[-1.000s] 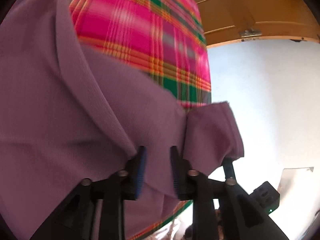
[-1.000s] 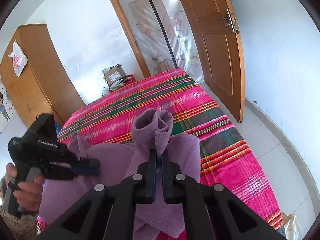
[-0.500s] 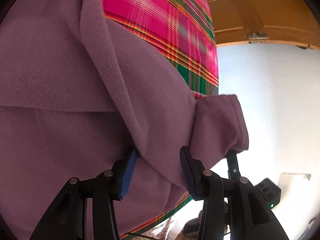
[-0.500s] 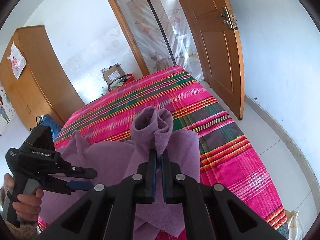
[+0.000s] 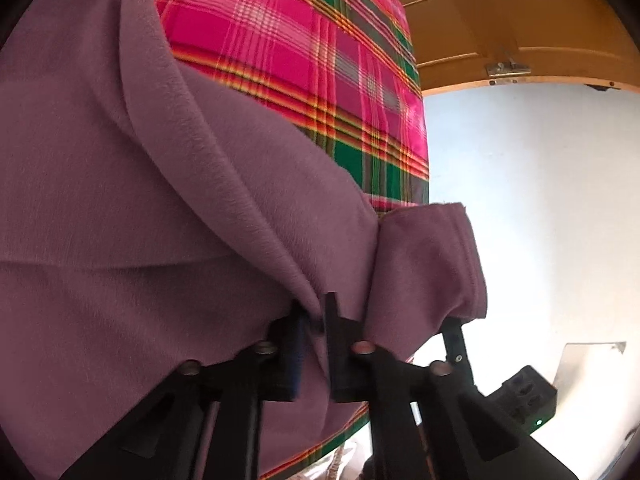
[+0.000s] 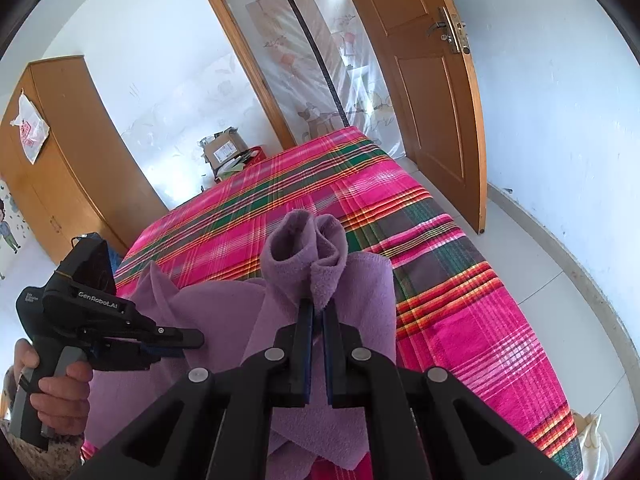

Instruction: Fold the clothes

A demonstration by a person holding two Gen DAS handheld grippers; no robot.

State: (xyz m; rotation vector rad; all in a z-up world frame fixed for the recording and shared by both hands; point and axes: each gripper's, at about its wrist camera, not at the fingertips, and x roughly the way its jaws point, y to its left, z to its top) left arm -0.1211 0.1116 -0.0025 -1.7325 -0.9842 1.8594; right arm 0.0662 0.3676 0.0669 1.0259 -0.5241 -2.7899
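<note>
A purple fleece garment (image 5: 160, 200) lies spread over a bed with a pink plaid sheet (image 5: 300, 60). My left gripper (image 5: 316, 312) is closing tight on a raised fold of it, and the pads press the cloth. In the right wrist view my right gripper (image 6: 316, 308) is shut on a bunched corner of the same purple garment (image 6: 304, 240), held up above the bed (image 6: 440, 280). The left gripper (image 6: 192, 344) shows there at the lower left with a hand (image 6: 52, 396) on its handle, its tips against the cloth.
An open wooden door (image 6: 420, 100) stands at the bed's far right corner. A wooden wardrobe (image 6: 52, 152) is at the left, and a cardboard box (image 6: 224, 148) sits beyond the bed. White tiled floor (image 6: 540, 260) runs along the bed's right side.
The left jaws opened wide around a fold of the purple garment, then closed on it. The right gripper kept its hold on the bunched corner and barely moved.
</note>
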